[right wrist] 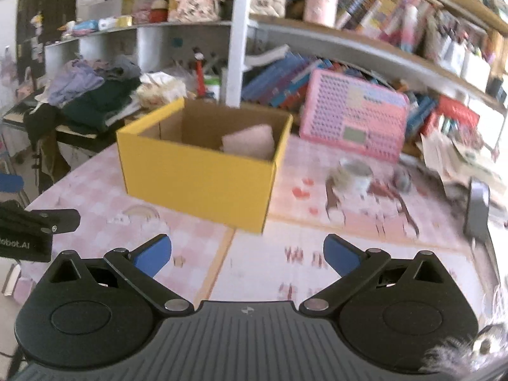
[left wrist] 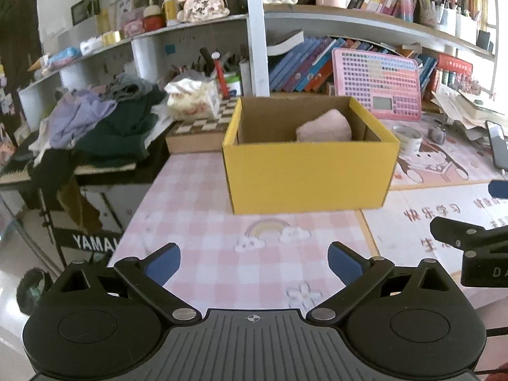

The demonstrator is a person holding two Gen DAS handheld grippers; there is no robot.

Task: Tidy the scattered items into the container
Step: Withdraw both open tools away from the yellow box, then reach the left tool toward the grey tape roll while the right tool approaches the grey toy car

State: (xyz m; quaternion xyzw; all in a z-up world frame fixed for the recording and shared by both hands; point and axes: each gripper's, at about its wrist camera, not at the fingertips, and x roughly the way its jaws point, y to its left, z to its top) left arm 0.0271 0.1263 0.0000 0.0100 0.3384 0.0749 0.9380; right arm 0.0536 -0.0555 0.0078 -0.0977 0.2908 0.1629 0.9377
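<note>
the yellow cardboard box (left wrist: 309, 174) is sitting open-topped on the pink checked table mat (left wrist: 203, 222), and a folded pink cloth (left wrist: 324, 127) is already lying inside it, leaning toward the far right corner. the left gripper (left wrist: 254, 262) is hovering low over the mat in front of the box with its blue-padded fingers (left wrist: 162, 262) spread wide apart and nothing between them. the right gripper (right wrist: 247, 255) is hovering to the right of the box, its jaws likewise wide apart and empty. still out on the table, right of the box, a roll of tape (right wrist: 354, 174) is lying beside a small grey object (right wrist: 403, 179) that is too blurred to name, with a dark phone (right wrist: 477, 211) further right. the tape roll is probably light and stiff, with a smooth rim that could slip, so pinching across its wall through the centre hole looks safer than squeezing its outside. the cloth looks soft and light.
</note>
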